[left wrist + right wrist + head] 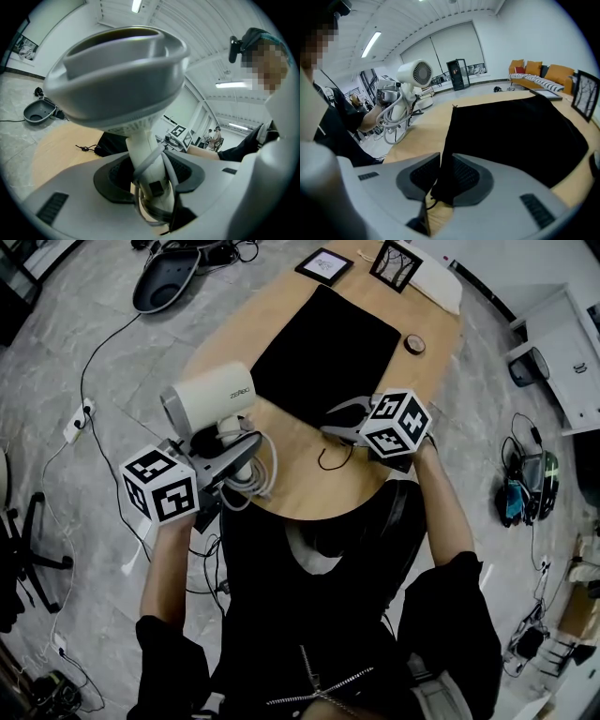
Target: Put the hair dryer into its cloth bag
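A white hair dryer (pixel 211 395) hangs above the wooden table's (pixel 216 348) left front edge, nozzle end toward the left. My left gripper (pixel 239 451) is shut on its handle (pixel 143 154), with the grey cord looped around handle and jaws. A black cloth bag (pixel 328 352) lies flat on the table's middle. My right gripper (pixel 339 420) is at the bag's near edge, and the black cloth (pixel 515 136) stands pinched between its pads (pixel 461 176). In the right gripper view the hair dryer (pixel 415 75) shows at upper left.
The bag's thin drawstring (pixel 328 461) trails onto the wood near the front edge. Two framed pictures (pixel 324 265) (pixel 395 264) and a small round object (pixel 414 344) sit at the far end. Cables and a grey seat shell (pixel 164 277) lie on the floor at left.
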